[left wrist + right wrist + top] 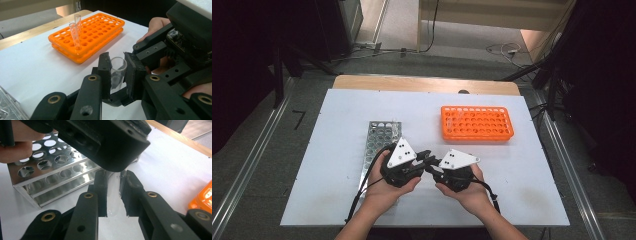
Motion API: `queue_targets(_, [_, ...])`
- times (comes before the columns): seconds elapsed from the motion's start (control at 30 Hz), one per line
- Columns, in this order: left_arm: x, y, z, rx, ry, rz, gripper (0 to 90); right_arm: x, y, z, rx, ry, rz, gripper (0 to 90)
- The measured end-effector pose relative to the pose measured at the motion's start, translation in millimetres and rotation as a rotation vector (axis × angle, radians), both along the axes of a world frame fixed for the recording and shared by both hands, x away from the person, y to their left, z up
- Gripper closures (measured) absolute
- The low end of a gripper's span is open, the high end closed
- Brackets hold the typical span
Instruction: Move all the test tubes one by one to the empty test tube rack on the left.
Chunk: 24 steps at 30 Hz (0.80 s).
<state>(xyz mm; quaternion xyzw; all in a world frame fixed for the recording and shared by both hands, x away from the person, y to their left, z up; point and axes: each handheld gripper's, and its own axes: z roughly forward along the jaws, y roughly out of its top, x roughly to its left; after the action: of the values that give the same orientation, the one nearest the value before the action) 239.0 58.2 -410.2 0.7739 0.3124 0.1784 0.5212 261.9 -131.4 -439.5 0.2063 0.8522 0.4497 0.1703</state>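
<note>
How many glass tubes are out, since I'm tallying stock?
3: two tubes stand in the orange rack; one tube is clamped by both grippers. The metal rack may hide more.

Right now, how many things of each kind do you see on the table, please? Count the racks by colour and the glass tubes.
Orange rack: 1
Metal rack: 1
Tubes standing in the orange rack: 2
Tube held between both claws: 1
Total: 5
</note>
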Motion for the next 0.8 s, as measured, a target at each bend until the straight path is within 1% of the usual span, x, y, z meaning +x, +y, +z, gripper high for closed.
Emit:
queue_targets(0.1, [0.4, 1.3, 0.9, -0.007, -0.001, 0.003, 74.7, 0.6, -0.1, 0.3, 0.007, 0.003, -0.004, 70.6])
queue_targets(0.17, [1.3, 2.8, 1.3, -0.008, 0.0, 0.003, 74.7, 1.5, -0.9, 0.2, 0.014, 0.014, -0.006, 66.7])
queue_targets(0.27, [2.6, 4.9, 2.0, -0.012, 0.001, 0.006, 74.8, 4.2, -3.4, 0.7, 0.05, 0.05, 0.013, 57.2])
queue_targets(0.3, [3.1, 5.3, 2.3, -0.019, 0.001, 0.005, 74.7, 4.7, -4.2, 1.1, 0.057, 0.055, 0.013, 53.5])
queue_targets(0.5, [5.7, 7.9, 5.6, -0.028, -0.008, 0.016, 74.7, 9.0, -11.1, 3.9, 0.093, 0.082, 0.02, 25.3])
queue_targets(0.57, [7.0, 9.7, 6.4, -0.031, -0.01, 0.024, 74.7, 10.6, -14.5, 5.2, 0.098, 0.087, 0.016, 16.7])
queue_targets(0.67, [9.0, 13.0, 7.8, -0.037, -0.012, 0.035, 74.7, 12.8, -20.4, 7.1, 0.106, 0.087, 0.006, 7.5])
queue_targets(0.7, [9.8, 14.1, 8.2, -0.042, -0.014, 0.037, 74.8, 14.0, -22.8, 7.5, 0.119, 0.091, 0.004, 6.9])
queue_targets(0.77, [11.3, 16.8, 9.5, -0.044, -0.017, 0.046, 74.8, 16.3, -28.1, 8.5, 0.134, 0.096, 0.004, 0.1])
queue_targets(0.8, [11.9, 18.1, 10.2, -0.047, -0.018, 0.051, 74.8, 17.1, -30.8, 8.9, 0.136, 0.094, 0.004, 0.0])
